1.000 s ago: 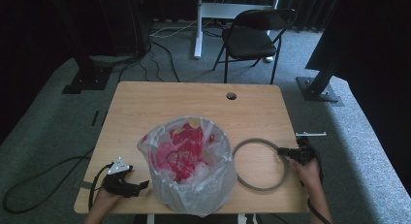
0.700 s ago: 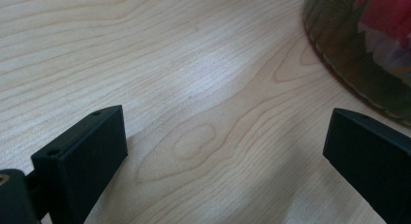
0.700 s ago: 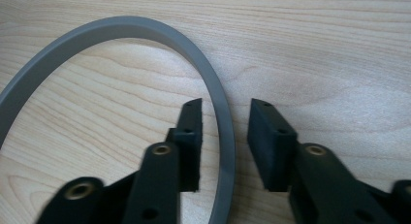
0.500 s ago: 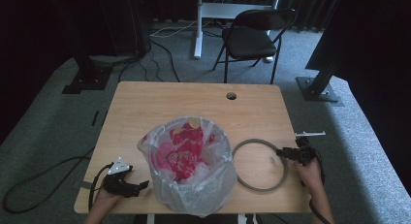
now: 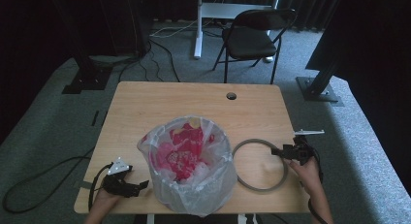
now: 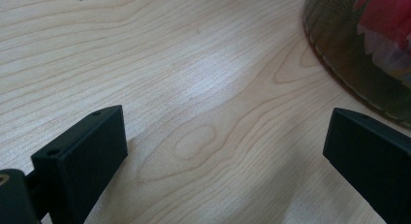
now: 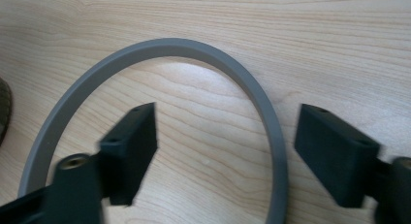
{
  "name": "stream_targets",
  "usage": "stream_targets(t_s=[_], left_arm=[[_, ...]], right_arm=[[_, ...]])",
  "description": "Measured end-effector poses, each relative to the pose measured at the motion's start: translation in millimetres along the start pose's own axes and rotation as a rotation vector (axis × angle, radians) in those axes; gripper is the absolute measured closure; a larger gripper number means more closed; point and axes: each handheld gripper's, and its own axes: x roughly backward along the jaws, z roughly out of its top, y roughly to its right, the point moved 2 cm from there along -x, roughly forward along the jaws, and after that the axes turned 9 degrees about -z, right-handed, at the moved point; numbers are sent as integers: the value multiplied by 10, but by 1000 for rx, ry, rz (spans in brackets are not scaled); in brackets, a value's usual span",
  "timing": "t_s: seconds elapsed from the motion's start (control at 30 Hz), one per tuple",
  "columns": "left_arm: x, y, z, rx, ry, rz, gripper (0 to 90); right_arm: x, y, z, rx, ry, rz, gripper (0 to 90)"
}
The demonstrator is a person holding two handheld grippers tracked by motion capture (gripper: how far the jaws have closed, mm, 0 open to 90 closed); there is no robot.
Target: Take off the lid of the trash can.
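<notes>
On the wooden counter [image 5: 145, 107], just in front of you, stands a bin [image 5: 191, 178] lined with a clear plastic bag [image 5: 150, 141]; red and pink scraps with some pale bits [image 5: 181, 151] fill it, and no label or writing can be read on it. Beside the bin to your right lies a grey ring [image 5: 259, 165], flat on the wood and just clear of the bag. Your right tongs [image 5: 277, 151] hover at the ring's right edge; their jaws have just been opening and now stand apart, released, with the ring's band [image 7: 264, 112] running under the gap and touching neither pad. Your left tongs [image 5: 140, 185] sit low by the bin's left side, jaws spread wide over bare wood and grasping nothing, the bin's ribbed wall [image 6: 349, 64] near their right jaw.
</notes>
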Motion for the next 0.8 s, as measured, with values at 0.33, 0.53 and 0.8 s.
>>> stream_targets(t_s=[0.33, 0.53, 0.8], left_arm=[[6, 8, -2, -9, 2, -1, 20], [7, 47, -6, -29, -2, 2, 19], [170, 265, 141, -64, 105, -21, 18]], right_arm=[[141, -195, 121, 25, 100, 38, 116], [270, -298, 173, 68, 165, 85, 115], [509, -454, 265, 139, 308, 195, 111]])
